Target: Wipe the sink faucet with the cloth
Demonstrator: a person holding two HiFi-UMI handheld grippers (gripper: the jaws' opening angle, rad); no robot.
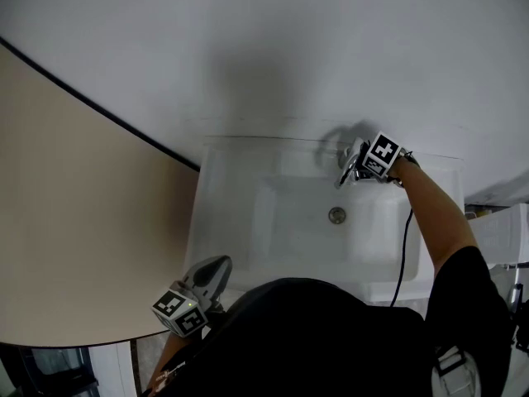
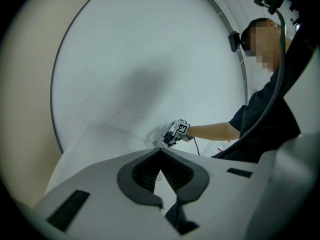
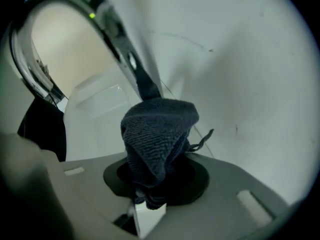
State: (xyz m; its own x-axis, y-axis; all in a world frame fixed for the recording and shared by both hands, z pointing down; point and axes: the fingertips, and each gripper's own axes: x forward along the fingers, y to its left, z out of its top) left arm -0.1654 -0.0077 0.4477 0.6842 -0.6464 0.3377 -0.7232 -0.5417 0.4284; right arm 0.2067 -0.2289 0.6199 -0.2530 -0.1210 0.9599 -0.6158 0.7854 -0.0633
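Since wiping needs contact, right gripper (image 3: pixel 156 181) clamps the bunched dark cloth (image 3: pixel 159 134) against the chrome faucet (image 3: pixel 117 39), over the sink (image 1: pixel 248 222). Left gripper (image 1: pixel 211 273): jaws closed, empty; parked at the front rim, seemingly to stay clear.

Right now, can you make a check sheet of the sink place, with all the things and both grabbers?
Surface: white sink, drain in the middle, basin bare.
Job's things: chrome faucet at the sink's back edge; dark cloth, bunched up right by the faucet; whether they touch cannot be told.
Clutter: nothing seen.
Grippers: right gripper shut on the cloth, pointing down at the faucet; left gripper with jaws together and empty, near the sink's front edge.
Cables: black cable hanging below the right forearm.
Surroundings: white wall behind the sink; beige surface to the left.
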